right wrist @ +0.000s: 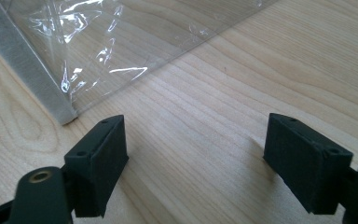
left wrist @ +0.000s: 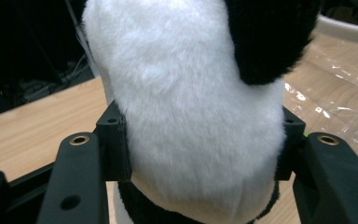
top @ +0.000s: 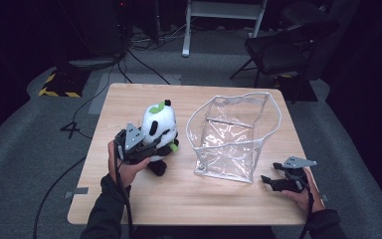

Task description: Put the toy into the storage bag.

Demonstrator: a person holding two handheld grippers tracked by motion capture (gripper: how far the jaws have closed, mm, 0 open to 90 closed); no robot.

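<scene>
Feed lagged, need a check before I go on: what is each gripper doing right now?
Left gripper: shut on the black-and-white plush panda.
Right gripper: open, holding nothing, over the wooden table beside the clear plastic bag.

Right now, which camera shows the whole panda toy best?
The high view: there the panda toy stands whole on the table, leaf on its head, gripped by the left gripper. The left gripper view gives a close-up of white belly fur squeezed between the pads.
</scene>
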